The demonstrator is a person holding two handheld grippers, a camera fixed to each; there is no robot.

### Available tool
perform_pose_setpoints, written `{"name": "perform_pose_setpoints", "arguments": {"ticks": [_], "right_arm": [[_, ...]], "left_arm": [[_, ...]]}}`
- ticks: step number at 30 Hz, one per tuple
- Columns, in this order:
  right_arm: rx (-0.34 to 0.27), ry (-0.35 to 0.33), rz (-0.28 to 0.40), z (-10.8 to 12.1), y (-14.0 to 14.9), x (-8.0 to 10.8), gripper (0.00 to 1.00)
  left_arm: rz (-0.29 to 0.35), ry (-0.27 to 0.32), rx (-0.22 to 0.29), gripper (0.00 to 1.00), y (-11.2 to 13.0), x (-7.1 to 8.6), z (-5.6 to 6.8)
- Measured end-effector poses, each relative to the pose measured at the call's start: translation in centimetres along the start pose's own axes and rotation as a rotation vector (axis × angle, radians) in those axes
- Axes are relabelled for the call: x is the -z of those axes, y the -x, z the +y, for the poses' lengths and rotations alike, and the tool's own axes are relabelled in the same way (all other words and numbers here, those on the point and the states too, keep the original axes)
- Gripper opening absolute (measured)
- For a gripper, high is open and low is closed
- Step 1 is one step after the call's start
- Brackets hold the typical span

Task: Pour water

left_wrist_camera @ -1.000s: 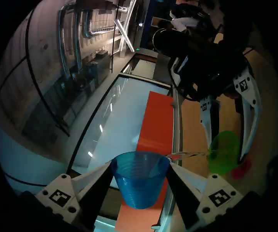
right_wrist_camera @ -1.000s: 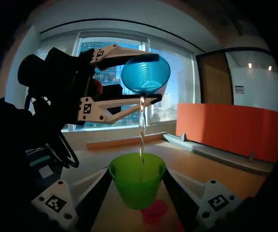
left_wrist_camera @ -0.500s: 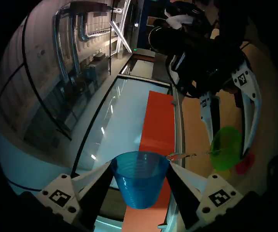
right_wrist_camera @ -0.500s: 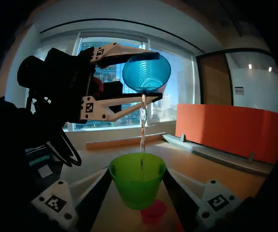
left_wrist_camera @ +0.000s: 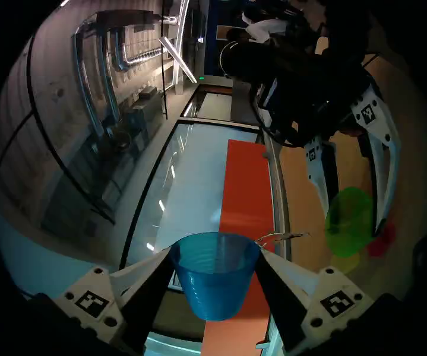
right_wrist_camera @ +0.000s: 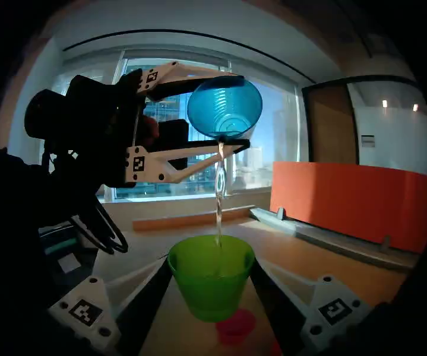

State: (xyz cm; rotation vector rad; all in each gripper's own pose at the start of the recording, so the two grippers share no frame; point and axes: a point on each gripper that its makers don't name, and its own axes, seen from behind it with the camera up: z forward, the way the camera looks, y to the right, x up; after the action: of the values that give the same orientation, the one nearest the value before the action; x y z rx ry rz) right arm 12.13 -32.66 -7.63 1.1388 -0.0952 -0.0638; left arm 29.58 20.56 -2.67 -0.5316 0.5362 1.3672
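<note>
My left gripper (left_wrist_camera: 214, 268) is shut on a clear blue cup (left_wrist_camera: 214, 279), held tipped on its side. In the right gripper view that blue cup (right_wrist_camera: 224, 108) hangs above, mouth toward me, between the left gripper's white fingers (right_wrist_camera: 180, 165). A thin stream of water (right_wrist_camera: 218, 199) falls from its rim into a green cup (right_wrist_camera: 211, 283). My right gripper (right_wrist_camera: 211, 279) is shut on the green cup, held upright over the wooden table (right_wrist_camera: 308, 252). In the left gripper view the green cup (left_wrist_camera: 348, 222) sits between the right gripper's fingers (left_wrist_camera: 321, 172), and water (left_wrist_camera: 284, 237) leaves the blue rim.
A red round thing (right_wrist_camera: 235, 326) lies on the table just under the green cup. An orange partition (right_wrist_camera: 356, 199) runs along the table's right side. Large windows (right_wrist_camera: 171, 136) stand behind. A person's dark sleeve and a hand (right_wrist_camera: 82, 142) hold the left gripper.
The blue cup has tipped a little further and risen slightly. Water keeps falling into the green cup, which has stayed in place.
</note>
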Motion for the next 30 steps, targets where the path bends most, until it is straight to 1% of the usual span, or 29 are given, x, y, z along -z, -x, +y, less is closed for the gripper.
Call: {"name": "perform_pose_setpoints", "arguments": {"ticks": [12, 20, 30], "right_arm": [[0.002, 0.003, 0.003, 0.0, -0.1, 0.1, 0.91], [0.002, 0.003, 0.005, -0.1, -0.3, 0.2, 0.91], [0.002, 0.004, 0.008, 0.0, -0.3, 0.1, 0.91]], "left_arm": [[0.003, -0.008, -0.079, 0.88, -0.5, 0.1, -0.4], [0.007, -0.022, -0.158, 0.88, -1.0, 0.1, -0.7], [0.016, -0.024, -0.239, 0.88, -1.7, 0.4, -1.0]]}}
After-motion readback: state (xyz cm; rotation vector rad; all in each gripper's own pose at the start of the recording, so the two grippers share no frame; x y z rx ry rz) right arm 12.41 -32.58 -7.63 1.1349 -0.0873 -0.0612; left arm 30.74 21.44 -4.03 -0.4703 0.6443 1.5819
